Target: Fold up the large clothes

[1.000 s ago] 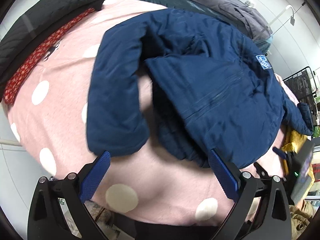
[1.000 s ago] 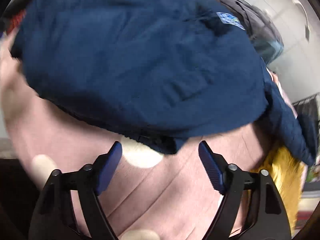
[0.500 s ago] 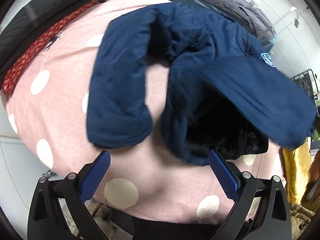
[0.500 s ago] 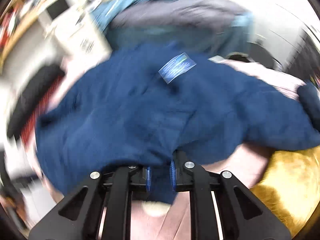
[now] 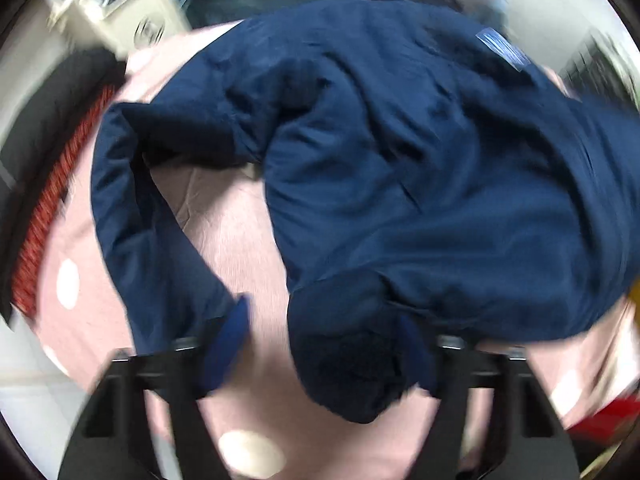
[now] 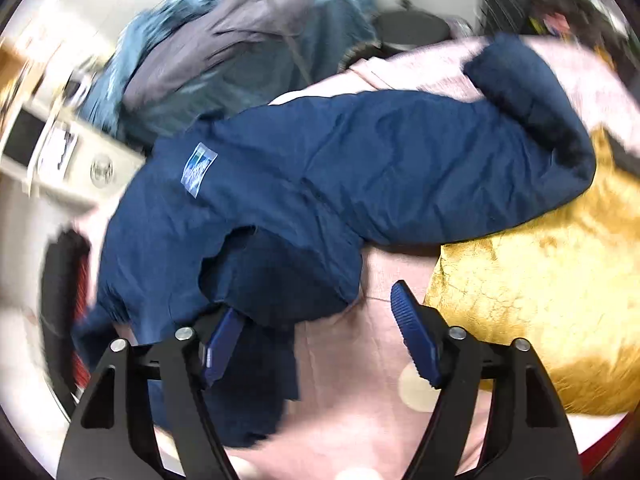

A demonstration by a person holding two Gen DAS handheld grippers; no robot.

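One navy padded jacket (image 5: 420, 168), bunched and half folded on pink polka-dot bedding (image 5: 248, 240), one sleeve (image 5: 136, 240) trailing down the left side in the left wrist view, other sleeve (image 6: 500, 132) reaching across onto a gold cushion (image 6: 552, 300) in the right wrist view. Left gripper (image 5: 320, 344) closing, jaws still apart, a dark cuff or hem fold (image 5: 344, 360) between them against the right-hand pad; contact unclear through blur. Right gripper (image 6: 320, 340) opening, nothing pinched; jacket hem draped over its left pad only, bare bedding between the jaws. Risks, judged: left jaws may catch only the outer shell layer or miss the bulky fold, so fabric slips on lifting; loose hem may snag on the right pad and drag the fold open; puffy fill likely to spring back. Small light-blue patch (image 6: 199, 169) on the jacket, lettering unreadable. Grey and teal garments (image 6: 240, 40) heaped beyond; black and red fabric (image 5: 52, 184) at bed edge.
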